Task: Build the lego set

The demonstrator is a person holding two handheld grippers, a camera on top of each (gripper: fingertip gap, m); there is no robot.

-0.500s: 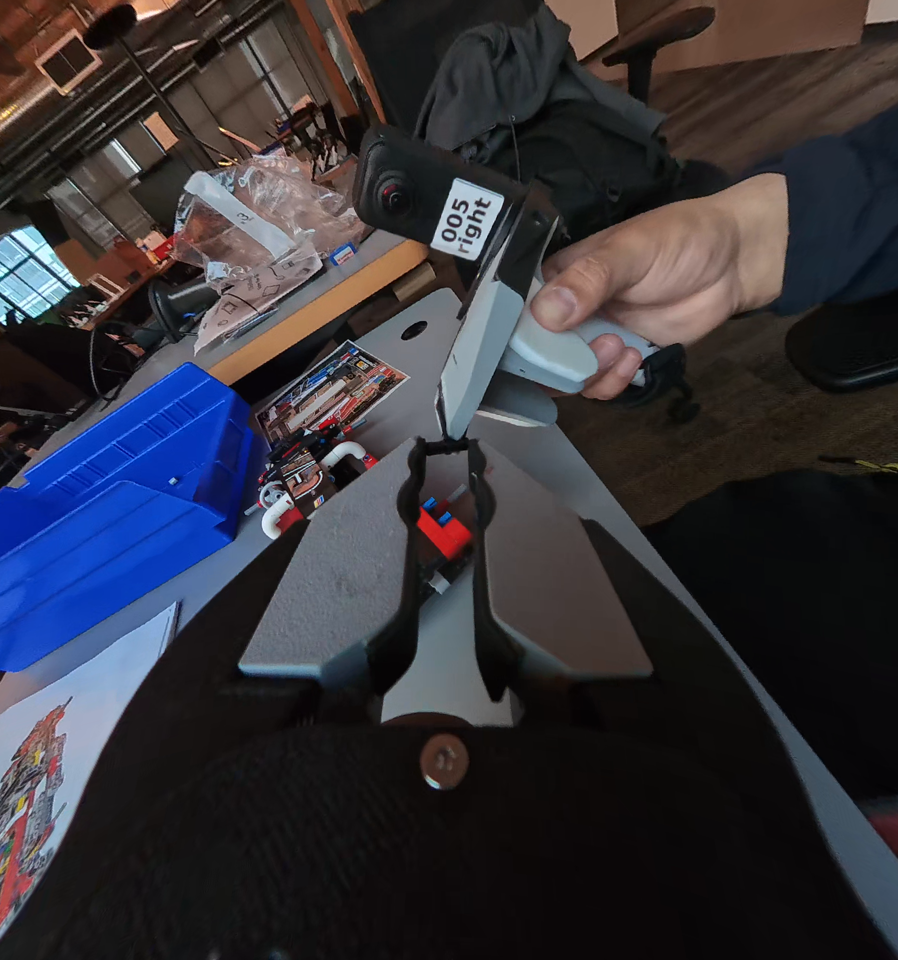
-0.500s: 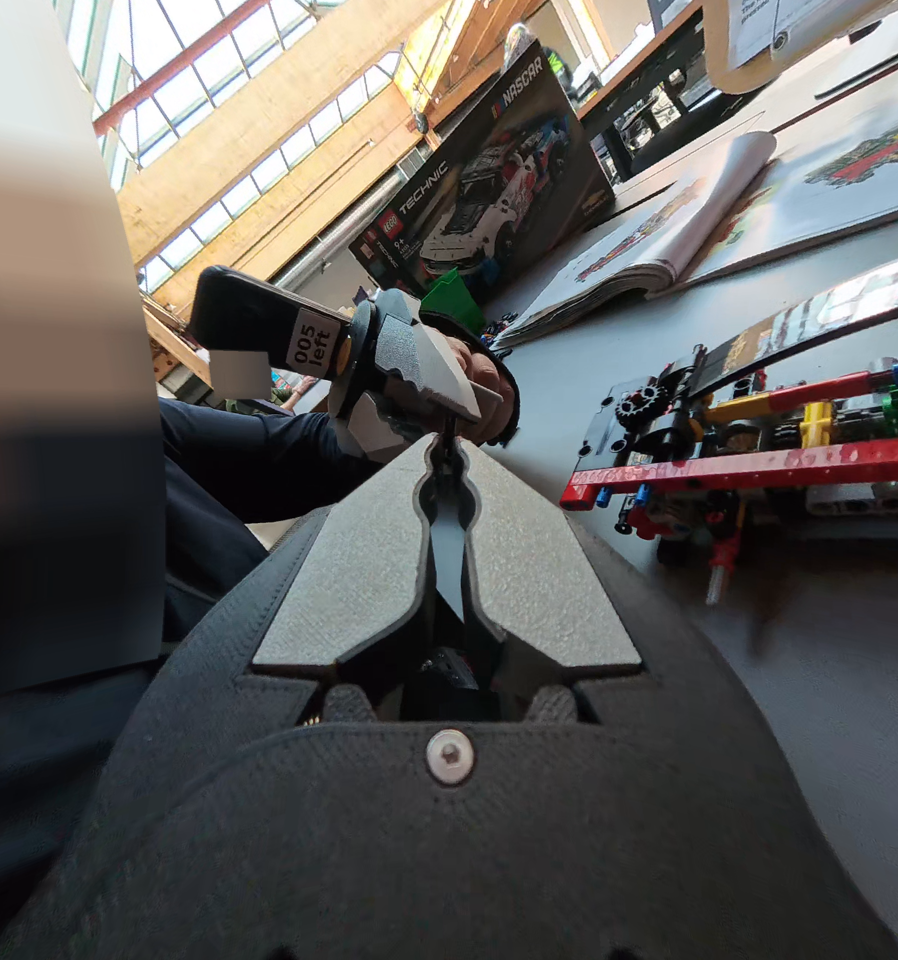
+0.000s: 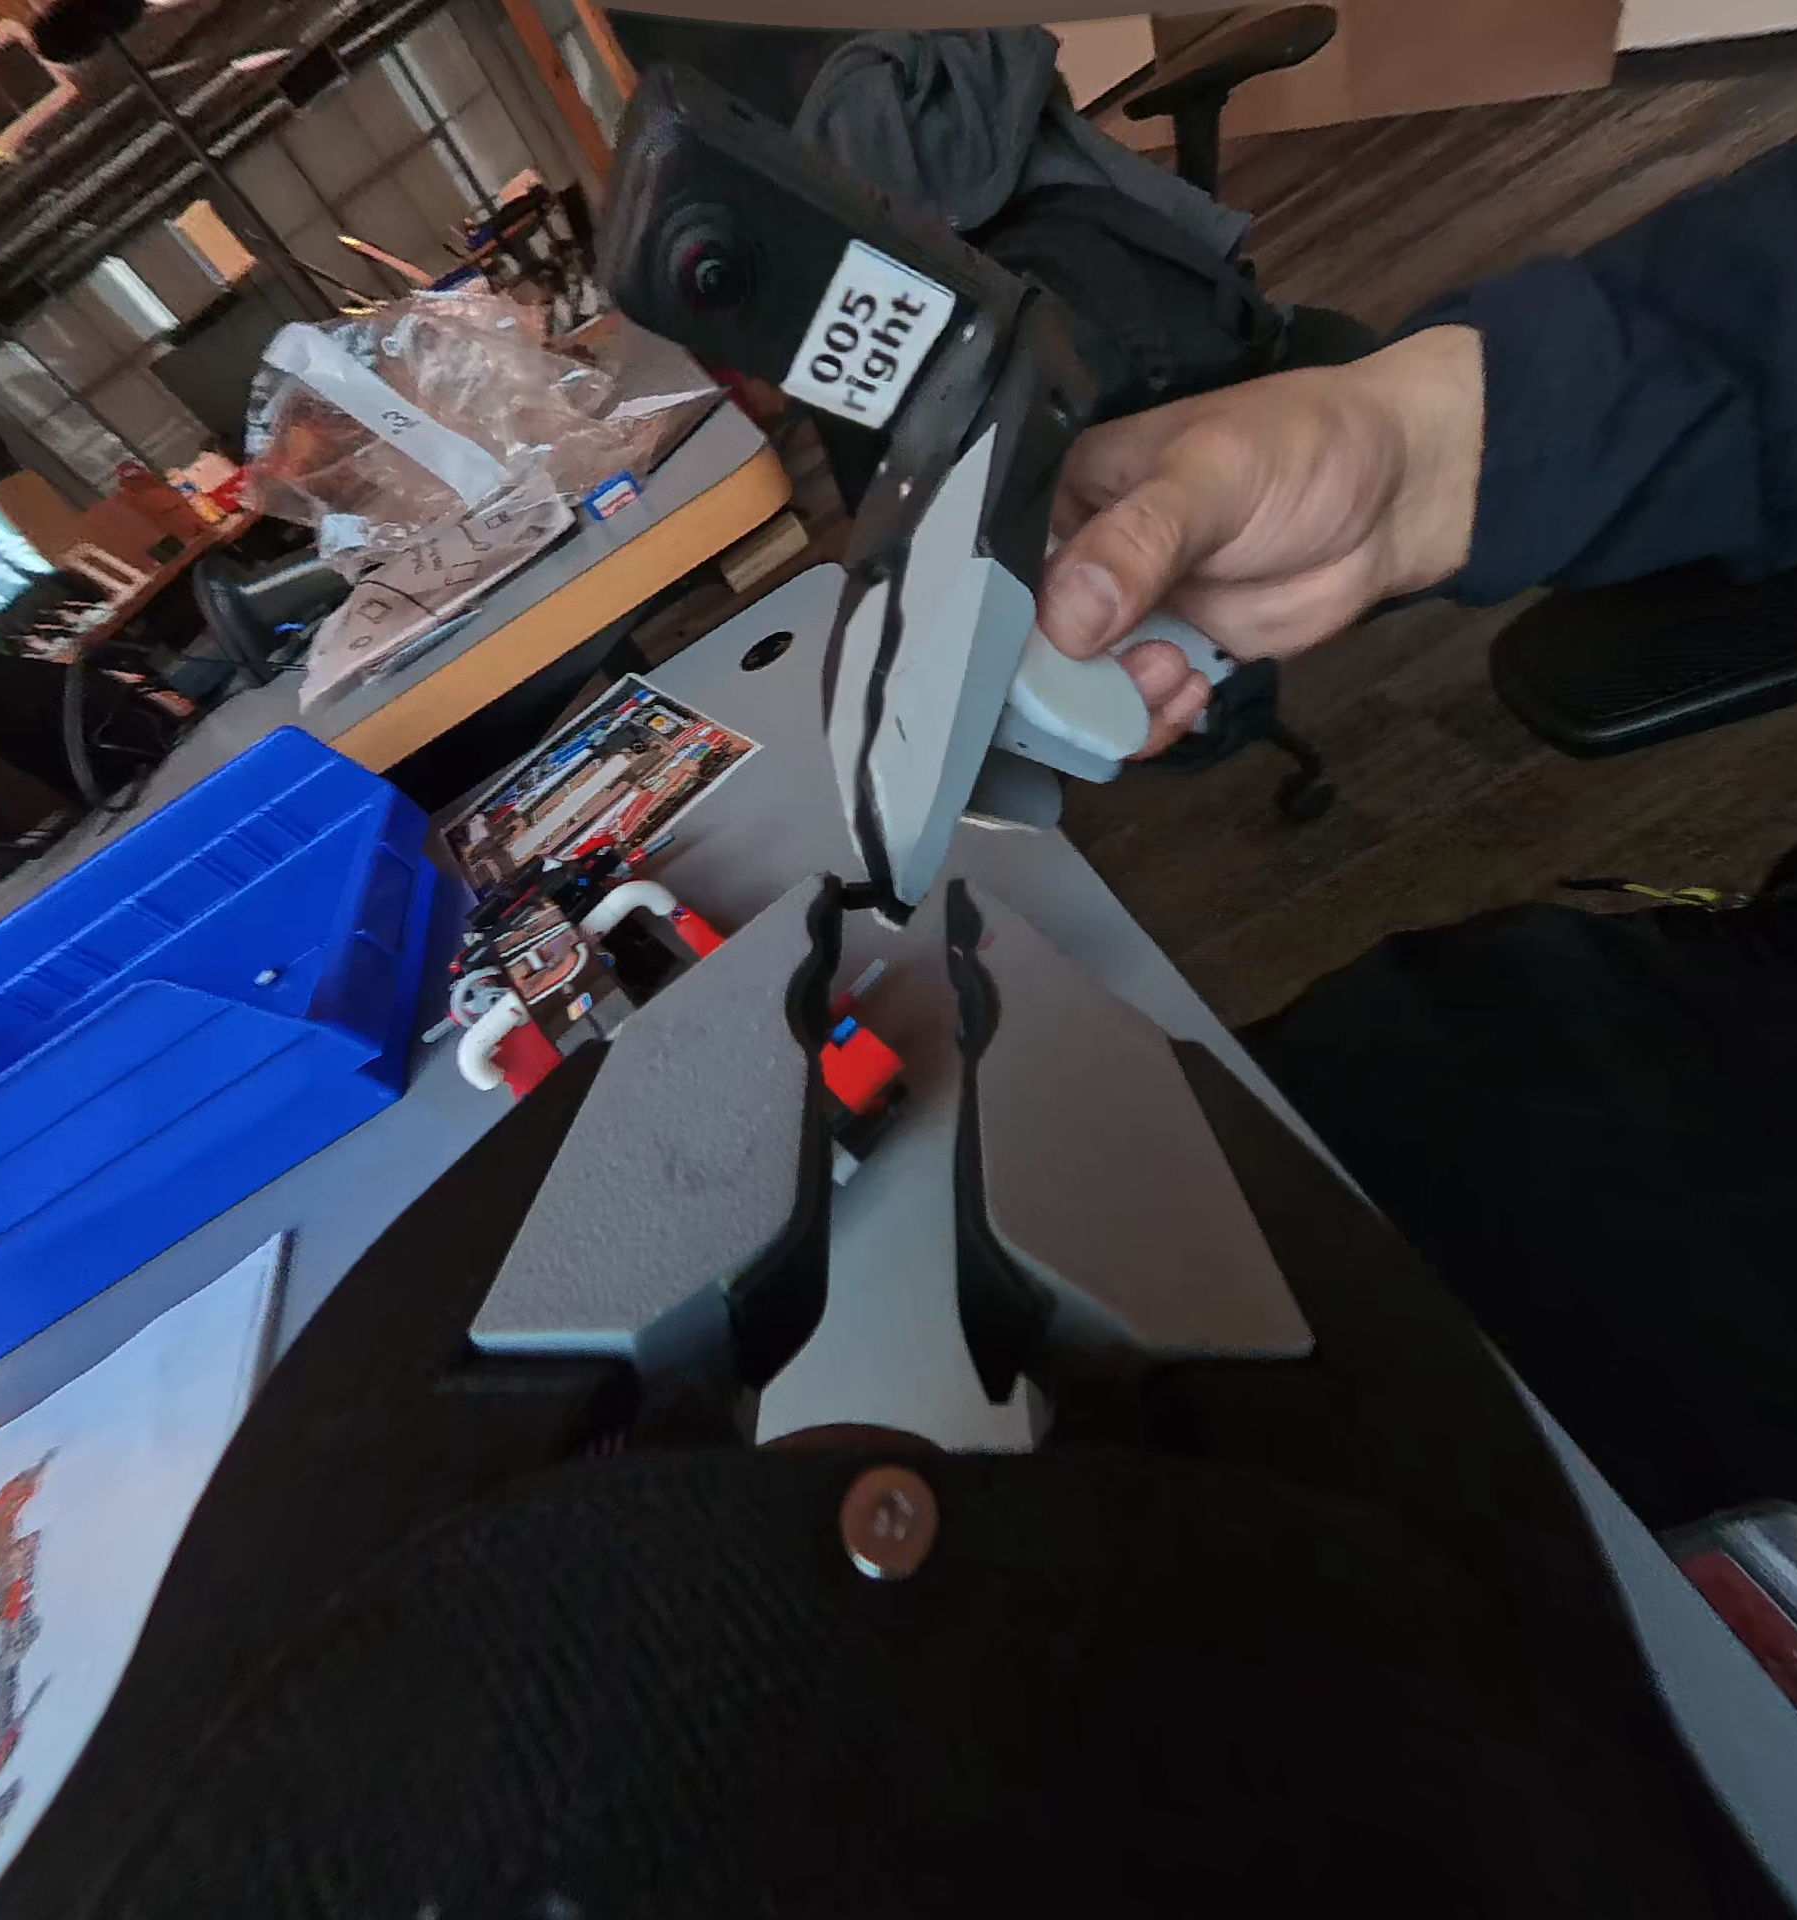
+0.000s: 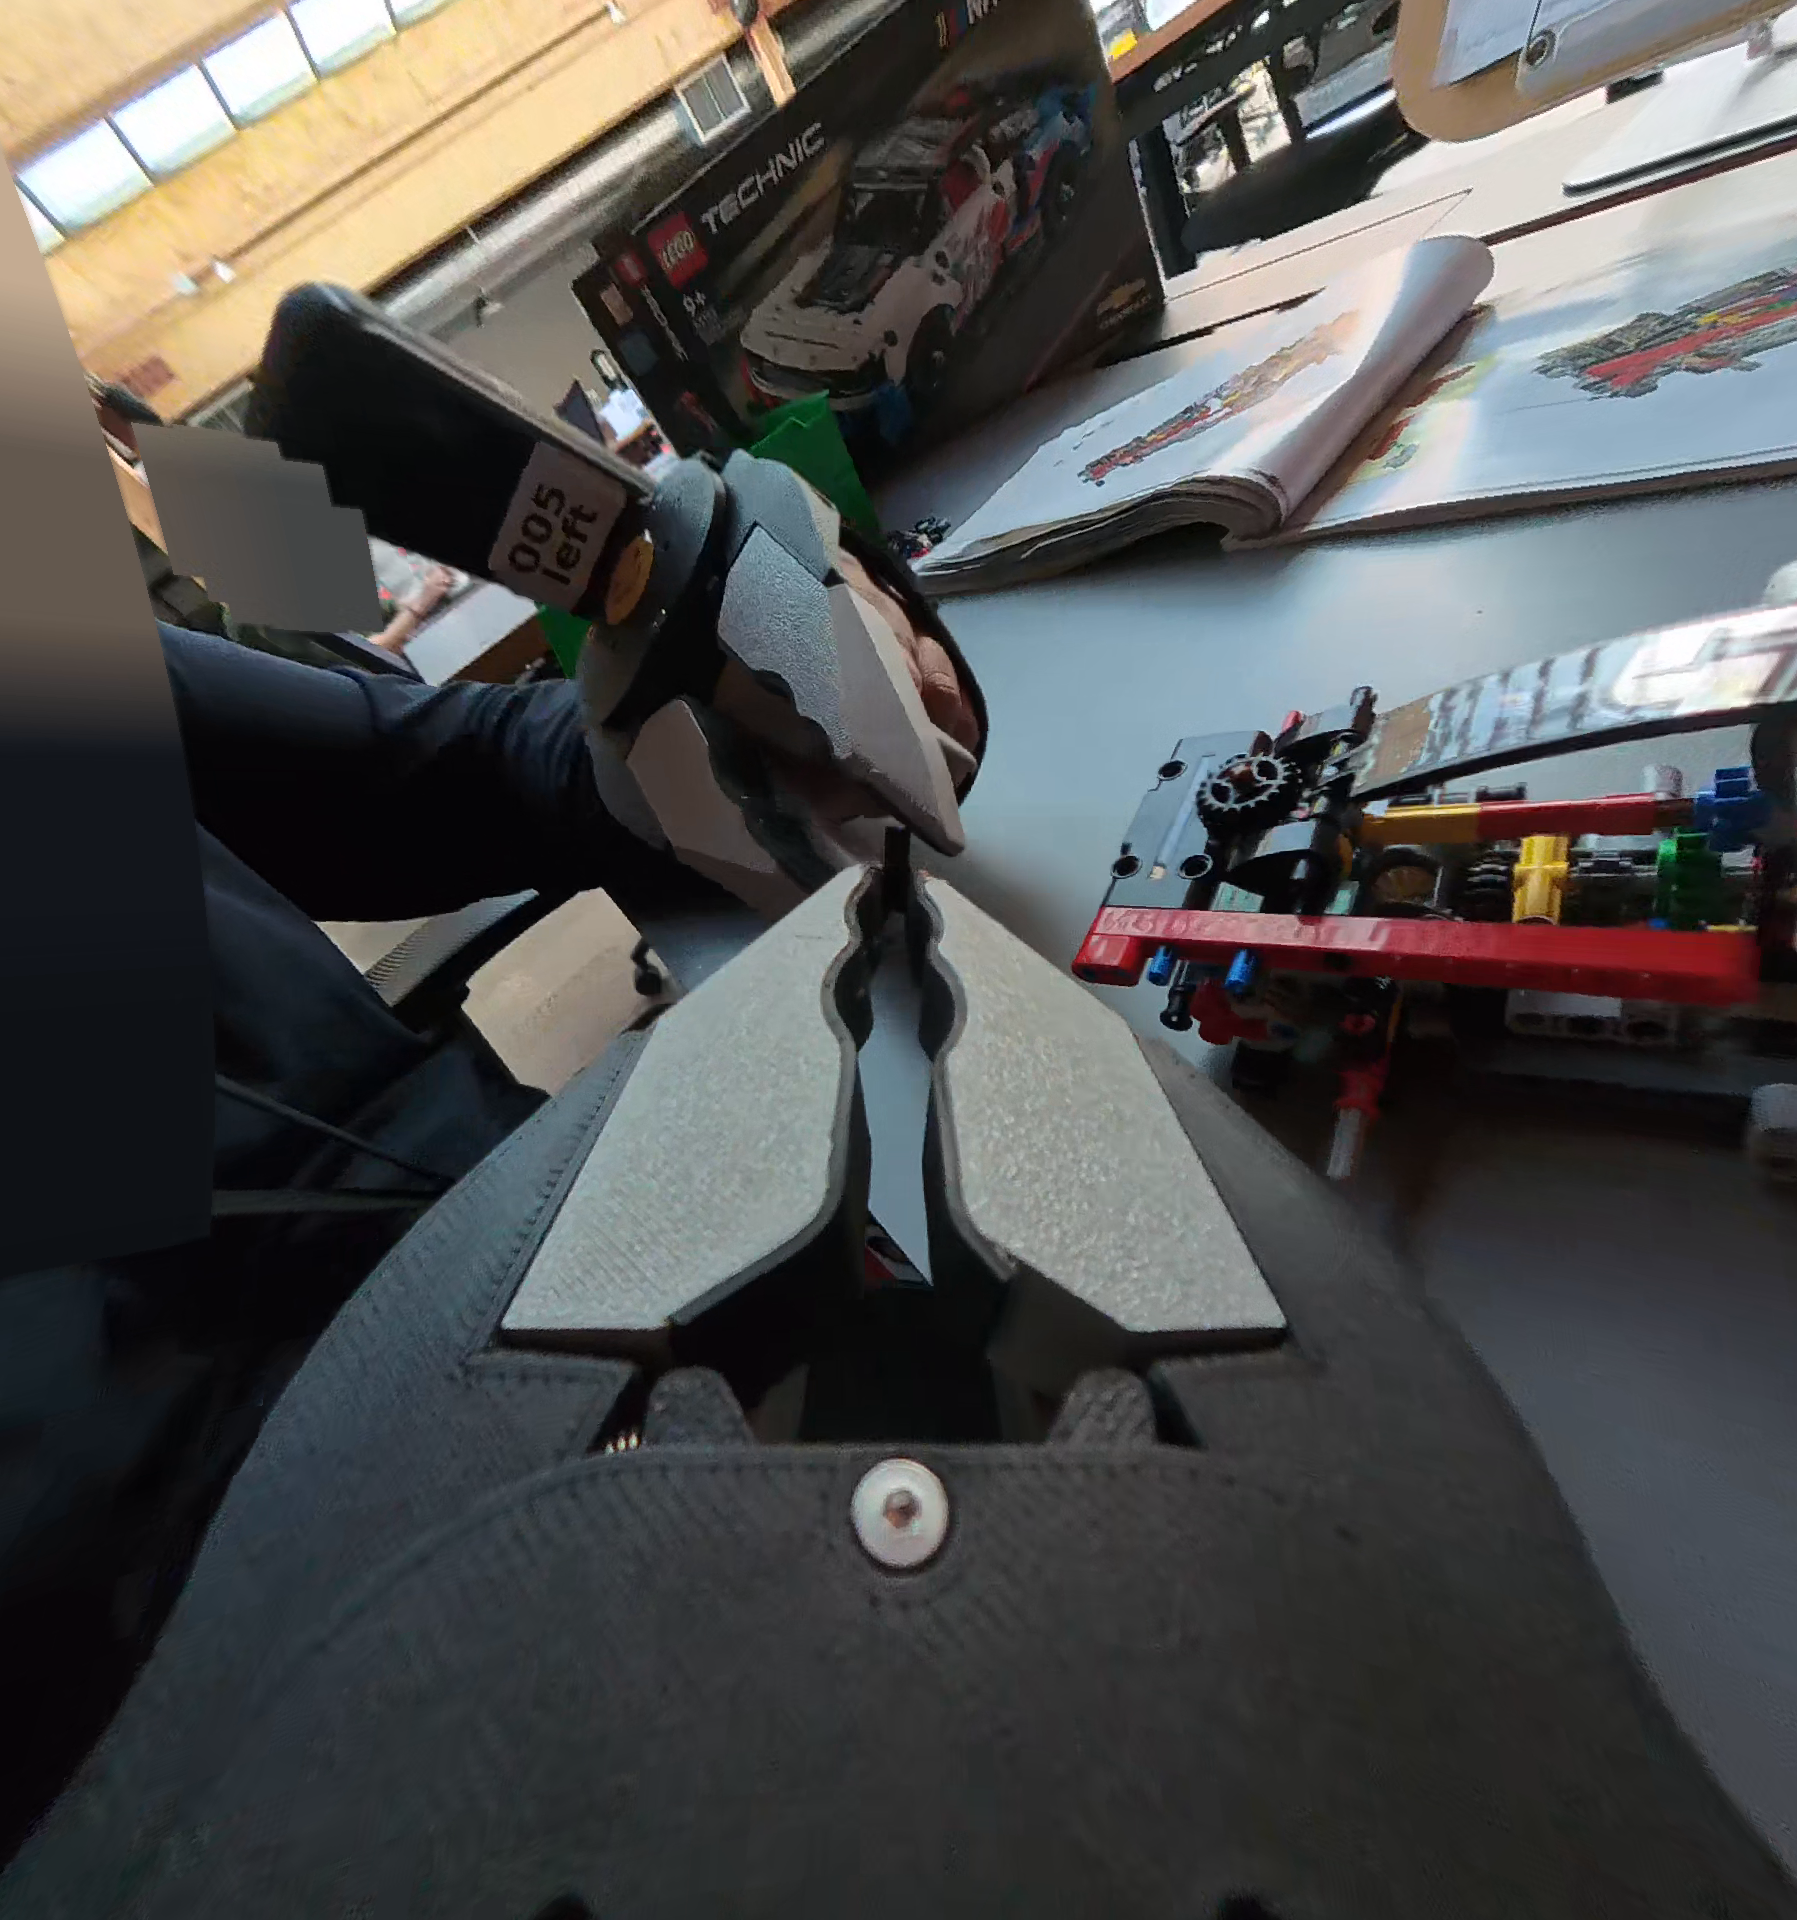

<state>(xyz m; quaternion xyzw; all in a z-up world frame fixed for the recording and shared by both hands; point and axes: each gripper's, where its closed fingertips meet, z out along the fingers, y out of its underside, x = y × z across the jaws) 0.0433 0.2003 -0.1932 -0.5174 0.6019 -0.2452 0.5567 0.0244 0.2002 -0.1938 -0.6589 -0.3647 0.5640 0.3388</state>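
Two hand-held tongs meet tip to tip over a grey tabletop point(image 3: 728, 842) strewn with toy-brick parts.

The right tongs point(image 4: 894, 899) are clenched on a small black pin point(image 4: 895, 868) that sticks out past their fingertips; the left tongs point(image 3: 889, 904) stand released around it, one pad touching the pin's end and the other clear of it. A hand point(image 3: 1258, 520) grips the right tool's pale handle at one o'clock in the left wrist view. A partly built red and black brick model point(image 4: 1445, 935) lies at three o'clock of the right tongs, an open instruction booklet point(image 4: 1237, 436) at one o'clock, and a blue bin point(image 3: 146, 987) at nine o'clock of the left tongs.
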